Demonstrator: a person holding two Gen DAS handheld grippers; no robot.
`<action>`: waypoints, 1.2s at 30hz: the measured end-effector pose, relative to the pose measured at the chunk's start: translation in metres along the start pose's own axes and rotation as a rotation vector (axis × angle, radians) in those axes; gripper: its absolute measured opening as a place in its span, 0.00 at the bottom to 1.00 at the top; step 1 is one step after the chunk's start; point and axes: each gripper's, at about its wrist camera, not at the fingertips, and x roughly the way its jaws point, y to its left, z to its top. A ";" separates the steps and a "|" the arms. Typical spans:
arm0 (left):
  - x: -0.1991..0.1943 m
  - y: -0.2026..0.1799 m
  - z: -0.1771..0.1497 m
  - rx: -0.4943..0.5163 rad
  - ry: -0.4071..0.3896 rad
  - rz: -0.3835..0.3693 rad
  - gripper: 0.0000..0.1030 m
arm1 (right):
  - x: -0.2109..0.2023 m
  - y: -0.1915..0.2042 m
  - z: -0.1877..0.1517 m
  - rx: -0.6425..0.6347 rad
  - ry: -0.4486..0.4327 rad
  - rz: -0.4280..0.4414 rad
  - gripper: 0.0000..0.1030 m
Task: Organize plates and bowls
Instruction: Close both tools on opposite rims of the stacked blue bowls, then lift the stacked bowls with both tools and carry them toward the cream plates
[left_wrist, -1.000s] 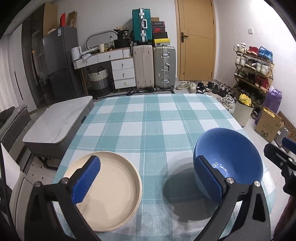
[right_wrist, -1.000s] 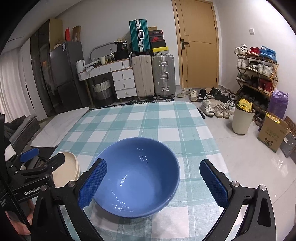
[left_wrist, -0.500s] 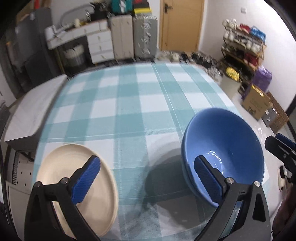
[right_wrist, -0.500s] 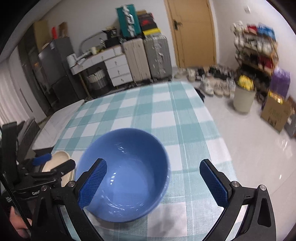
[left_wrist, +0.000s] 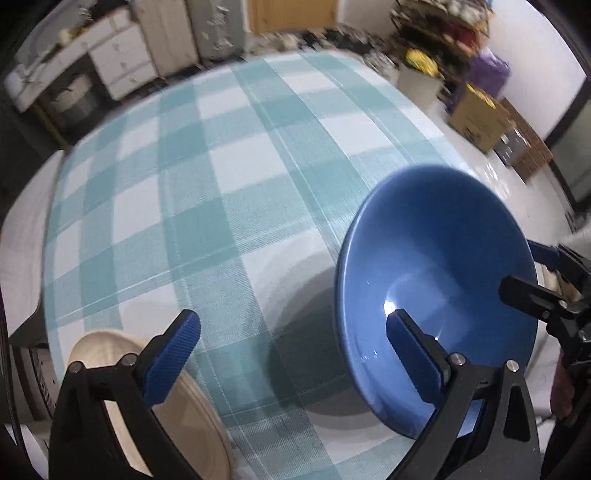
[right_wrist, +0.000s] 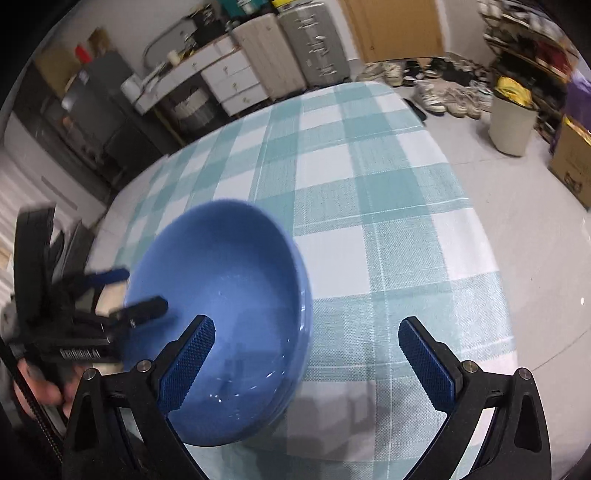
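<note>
Each camera sits behind its own jaws and looks forward and steeply down at the checked tabletop (left_wrist: 229, 192) from close range, the far room blurred at the top edge. The left wrist view has the blue bowl (left_wrist: 436, 273) under and beyond its right jaw and a cream plate (left_wrist: 192, 417) under its left jaw. The right wrist view has the same bowl (right_wrist: 229, 306) under its left jaw. Both views share the bowl, the tabletop and the far wall; each also catches the other gripper at its edge.
</note>
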 end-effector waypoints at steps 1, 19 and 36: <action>0.004 0.002 0.002 0.009 0.018 -0.002 0.96 | 0.003 -0.001 0.000 0.009 0.014 0.010 0.98; 0.026 -0.012 0.010 0.119 0.258 -0.185 0.26 | 0.048 -0.020 0.001 0.197 0.233 0.166 0.27; 0.017 0.001 0.003 0.043 0.375 -0.258 0.19 | 0.048 -0.006 0.013 0.198 0.330 0.122 0.22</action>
